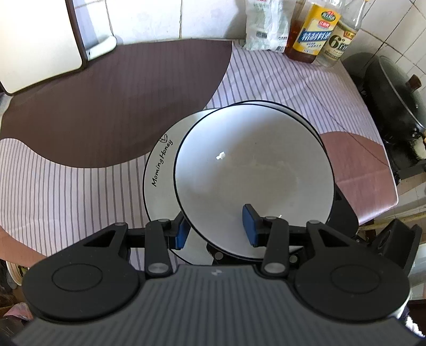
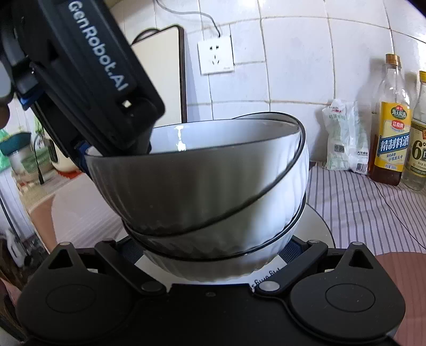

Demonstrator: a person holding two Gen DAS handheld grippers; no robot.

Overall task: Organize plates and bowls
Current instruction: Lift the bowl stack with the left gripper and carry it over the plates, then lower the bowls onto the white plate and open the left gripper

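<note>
Three nested white bowls (image 1: 253,165) with dark rims stand on a white plate (image 1: 159,173) printed "Morning Honey". The top bowl (image 2: 186,186) sits tilted in the stack. My left gripper (image 1: 215,230) points steeply down and is shut on the stack's near wall, with one blue pad (image 1: 181,234) outside the rim and the other inside. My right gripper (image 2: 213,247) reaches in low over the plate (image 2: 319,229). Its fingers flank the lowest bowl (image 2: 213,268), and blue pads press on both its sides. The bowls hide its fingertips.
A striped cloth with brown patches (image 1: 66,186) covers the counter. At the back stand a white cutting board (image 1: 34,40), a plastic bag (image 1: 266,24) and bottles (image 1: 311,32). A black lidded pan (image 1: 388,98) sits at the right. A wall socket (image 2: 215,54) is on the tiles.
</note>
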